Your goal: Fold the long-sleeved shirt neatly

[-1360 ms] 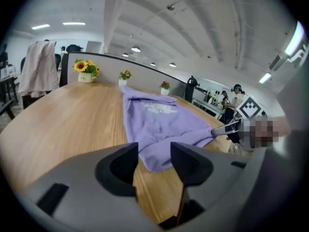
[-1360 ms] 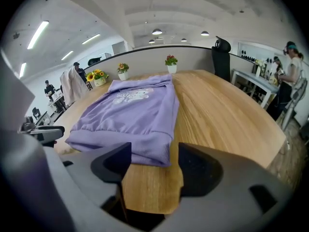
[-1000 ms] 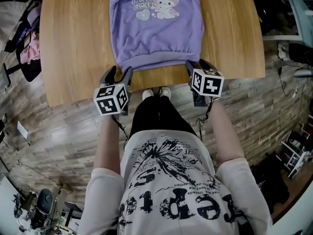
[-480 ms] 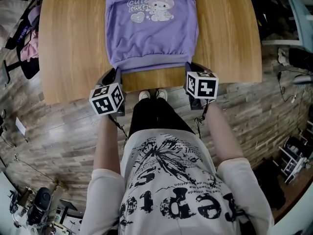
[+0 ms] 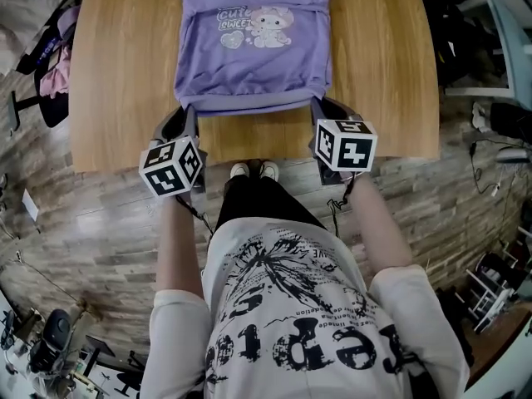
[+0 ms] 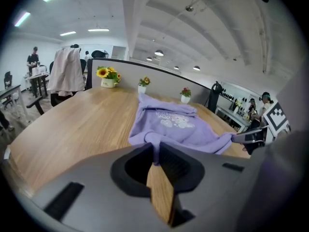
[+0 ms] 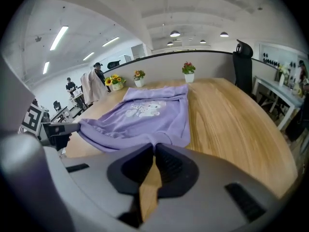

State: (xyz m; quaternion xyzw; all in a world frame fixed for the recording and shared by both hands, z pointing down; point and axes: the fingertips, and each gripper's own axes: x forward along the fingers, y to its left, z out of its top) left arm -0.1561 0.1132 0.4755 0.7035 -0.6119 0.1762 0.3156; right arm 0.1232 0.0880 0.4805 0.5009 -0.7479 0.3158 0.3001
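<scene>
Pinching the purple long-sleeved shirt [image 5: 253,56] by its hem corners, left gripper [image 5: 188,115], jaws just closing, and right gripper [image 5: 319,106] clench fabric; the rest lies ahead on the wooden table [image 5: 125,73].

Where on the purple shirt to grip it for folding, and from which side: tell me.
Take the hem at its two corners, from the near table edge: the shirt lies spread, hem nearest that edge. The left gripper, its jaws just closed further, and the right gripper each pinch a corner.
</scene>
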